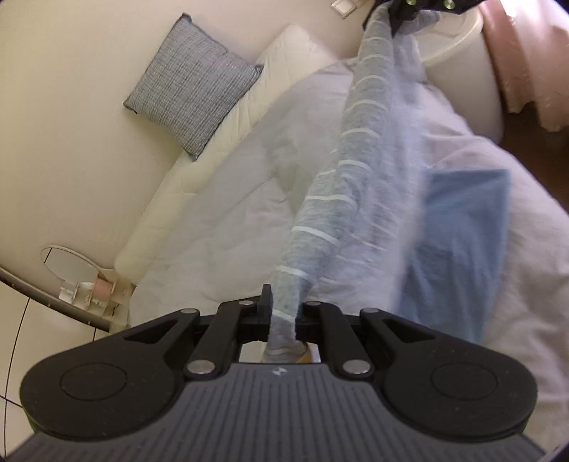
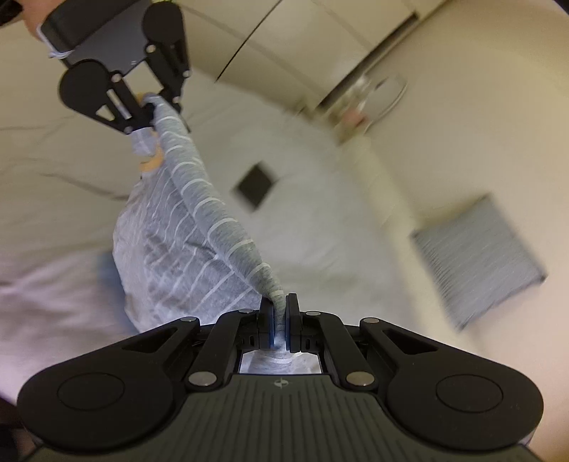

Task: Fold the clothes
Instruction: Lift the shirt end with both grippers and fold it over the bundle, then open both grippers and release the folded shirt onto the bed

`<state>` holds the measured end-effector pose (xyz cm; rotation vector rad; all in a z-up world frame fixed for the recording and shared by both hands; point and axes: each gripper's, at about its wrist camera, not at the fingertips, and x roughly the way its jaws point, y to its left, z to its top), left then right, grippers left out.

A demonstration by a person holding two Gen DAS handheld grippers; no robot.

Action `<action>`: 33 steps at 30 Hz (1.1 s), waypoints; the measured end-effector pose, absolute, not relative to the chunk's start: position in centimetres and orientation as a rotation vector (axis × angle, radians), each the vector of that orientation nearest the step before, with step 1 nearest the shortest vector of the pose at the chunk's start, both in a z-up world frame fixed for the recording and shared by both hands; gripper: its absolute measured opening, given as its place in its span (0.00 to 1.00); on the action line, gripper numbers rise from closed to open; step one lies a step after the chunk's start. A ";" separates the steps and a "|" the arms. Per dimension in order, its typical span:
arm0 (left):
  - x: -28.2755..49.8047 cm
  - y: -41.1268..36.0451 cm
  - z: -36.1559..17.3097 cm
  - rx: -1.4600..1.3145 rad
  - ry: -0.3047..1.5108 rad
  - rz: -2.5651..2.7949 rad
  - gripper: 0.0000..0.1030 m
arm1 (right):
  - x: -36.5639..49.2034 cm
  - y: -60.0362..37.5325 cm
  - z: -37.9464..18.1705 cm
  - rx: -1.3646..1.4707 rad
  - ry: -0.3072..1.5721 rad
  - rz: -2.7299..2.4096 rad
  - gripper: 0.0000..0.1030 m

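Note:
A grey garment with thin white stripes (image 1: 355, 149) hangs stretched between both grippers above the bed. My left gripper (image 1: 282, 312) is shut on one end of it, the cloth bunched between the pads. In the right wrist view my right gripper (image 2: 280, 312) is shut on the other end of the striped garment (image 2: 192, 220), whose body sags down to the left. The left gripper (image 2: 142, 117) shows at the top left of that view, and the right gripper (image 1: 402, 17) at the top of the left wrist view. A blue folded cloth (image 1: 462, 227) lies on the bed beneath.
The bed has a pale duvet (image 1: 231, 213), a white pillow (image 1: 284, 60) and a grey woven cushion (image 1: 193, 85) against the wall. A white round tub (image 1: 466, 60) stands beyond the bed. A small dark square (image 2: 256, 184) lies on the duvet. A mirror and small items (image 1: 89, 280) sit near the bed.

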<state>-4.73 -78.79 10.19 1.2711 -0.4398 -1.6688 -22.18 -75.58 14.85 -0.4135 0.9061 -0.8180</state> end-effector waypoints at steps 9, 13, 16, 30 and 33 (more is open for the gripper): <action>-6.2 -78.5 -9.8 1.407 -0.302 -1.688 0.08 | -23.7 -81.2 0.7 -0.403 0.936 -0.749 0.03; -6.0 -76.7 -12.3 1.363 -0.370 -1.666 0.12 | -24.3 -79.4 -6.6 -0.433 0.983 -0.725 0.02; -6.0 -75.7 -12.2 1.339 -0.446 -1.647 0.27 | -24.7 -78.2 -11.5 -0.459 1.015 -0.711 0.15; -4.3 -73.8 -14.7 1.366 -0.719 -1.607 0.07 | -25.2 -78.7 -11.1 -0.459 1.042 -0.765 0.03; -3.6 -73.3 -15.9 1.375 -0.666 -1.654 0.06 | -25.1 -77.6 -11.3 -0.467 1.023 -0.788 0.03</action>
